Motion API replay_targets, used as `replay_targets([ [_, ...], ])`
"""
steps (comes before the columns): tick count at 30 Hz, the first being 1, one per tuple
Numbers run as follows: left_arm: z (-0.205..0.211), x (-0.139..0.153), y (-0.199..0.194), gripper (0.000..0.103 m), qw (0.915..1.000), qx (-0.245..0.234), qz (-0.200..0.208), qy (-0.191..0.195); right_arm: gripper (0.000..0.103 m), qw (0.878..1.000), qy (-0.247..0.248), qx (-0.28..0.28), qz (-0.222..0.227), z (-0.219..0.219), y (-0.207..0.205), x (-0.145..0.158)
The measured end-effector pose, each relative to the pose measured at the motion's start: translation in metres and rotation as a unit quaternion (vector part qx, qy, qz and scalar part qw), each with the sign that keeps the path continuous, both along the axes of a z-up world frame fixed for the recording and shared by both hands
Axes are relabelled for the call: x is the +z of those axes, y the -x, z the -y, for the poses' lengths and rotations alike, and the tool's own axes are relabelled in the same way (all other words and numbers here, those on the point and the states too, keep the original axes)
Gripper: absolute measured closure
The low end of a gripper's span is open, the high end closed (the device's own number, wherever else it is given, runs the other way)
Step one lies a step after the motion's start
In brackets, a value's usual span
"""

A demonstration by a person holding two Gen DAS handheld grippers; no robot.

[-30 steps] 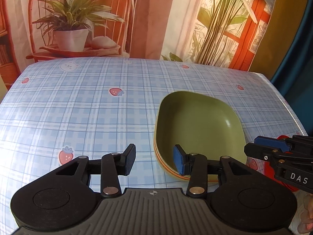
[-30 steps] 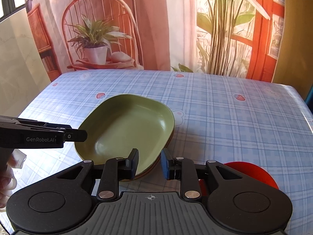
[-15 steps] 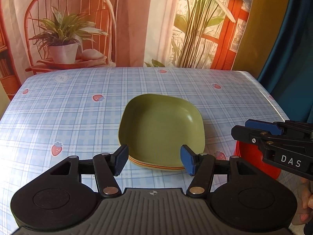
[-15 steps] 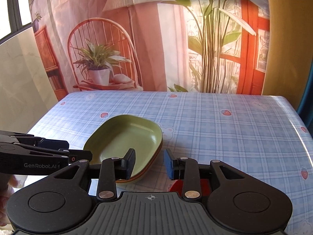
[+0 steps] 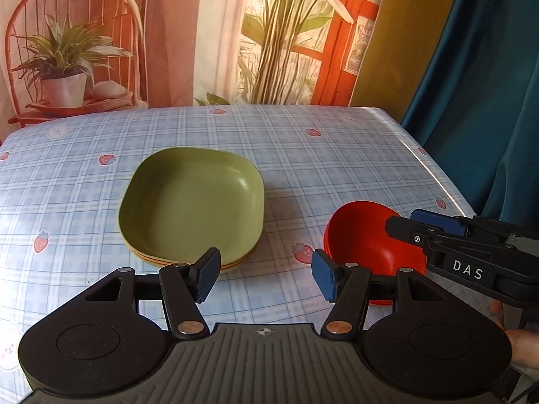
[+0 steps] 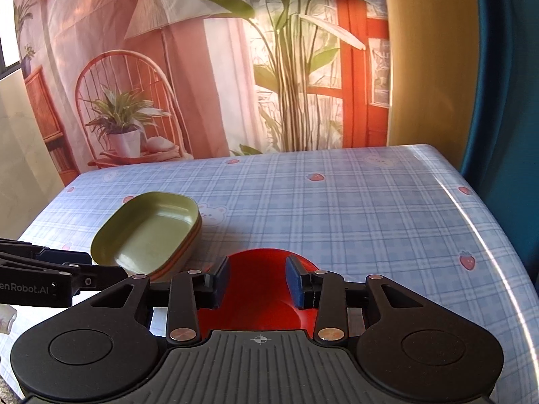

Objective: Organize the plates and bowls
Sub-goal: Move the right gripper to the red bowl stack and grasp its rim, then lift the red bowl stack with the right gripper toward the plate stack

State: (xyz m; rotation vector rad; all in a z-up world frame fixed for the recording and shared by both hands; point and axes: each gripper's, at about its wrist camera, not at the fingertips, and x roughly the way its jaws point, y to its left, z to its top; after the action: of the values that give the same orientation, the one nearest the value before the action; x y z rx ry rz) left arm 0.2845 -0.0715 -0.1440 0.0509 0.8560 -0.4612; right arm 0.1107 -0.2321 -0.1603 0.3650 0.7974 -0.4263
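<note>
A green square plate point(image 5: 192, 202) tops a small stack with orange and yellow rims, left of centre on the table; the same plate point(image 6: 148, 232) shows at the left in the right wrist view. A red bowl point(image 5: 360, 235) sits to its right. My left gripper point(image 5: 266, 276) stands open above the cloth near the stack's front edge, holding nothing. My right gripper point(image 6: 257, 281) hovers over the red bowl point(image 6: 259, 303), its jaws opening, with nothing pressed between the pads. Each gripper shows in the other's view: the right gripper point(image 5: 404, 222) and the left gripper point(image 6: 107, 266).
The table point(image 5: 337, 155) wears a blue checked cloth with strawberry prints. Its right edge drops off beside a blue curtain point(image 5: 488, 101). A printed backdrop point(image 5: 235, 33) of a chair and plants hangs behind. A person's fingertip point(image 5: 522, 343) shows at the lower right.
Both grippers have drawn back from the plate stack, which now looks smaller and farther. The left jaws have widened, the right jaws have parted a little, and the red bowl has come into fuller view.
</note>
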Motion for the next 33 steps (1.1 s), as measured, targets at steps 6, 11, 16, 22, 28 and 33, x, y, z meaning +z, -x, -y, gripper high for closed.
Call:
replay_targets([
  [6, 0.02, -0.013, 0.002, 0.041, 0.9997, -0.019, -0.016, 0.004, 0.068, 1.0, -0.012, -0.025, -0.004, 0.014, 0.02, -0.015],
  [11, 0.031, -0.026, 0.0, 0.041, 0.9988, -0.03, -0.036, 0.012, 0.069, 0.999, -0.029, -0.034, -0.006, 0.02, 0.028, -0.028],
  [16, 0.042, -0.037, -0.003, 0.043, 0.9978, -0.041, -0.05, 0.015, 0.072, 0.998, -0.051, -0.036, -0.002, 0.024, 0.034, -0.039],
  [22, 0.053, -0.05, -0.002, 0.048, 0.9962, -0.053, -0.066, 0.02, 0.073, 0.997, -0.071, -0.028, 0.005, 0.026, 0.038, -0.047],
  [28, 0.056, -0.058, -0.001, 0.066, 0.9954, -0.051, -0.074, 0.03, 0.073, 0.996, -0.087, -0.023, 0.011, 0.026, 0.037, -0.05],
  [33, 0.057, -0.059, -0.002, 0.074, 0.9958, -0.053, -0.069, 0.03, 0.073, 0.994, -0.103, -0.022, 0.017, 0.027, 0.038, -0.056],
])
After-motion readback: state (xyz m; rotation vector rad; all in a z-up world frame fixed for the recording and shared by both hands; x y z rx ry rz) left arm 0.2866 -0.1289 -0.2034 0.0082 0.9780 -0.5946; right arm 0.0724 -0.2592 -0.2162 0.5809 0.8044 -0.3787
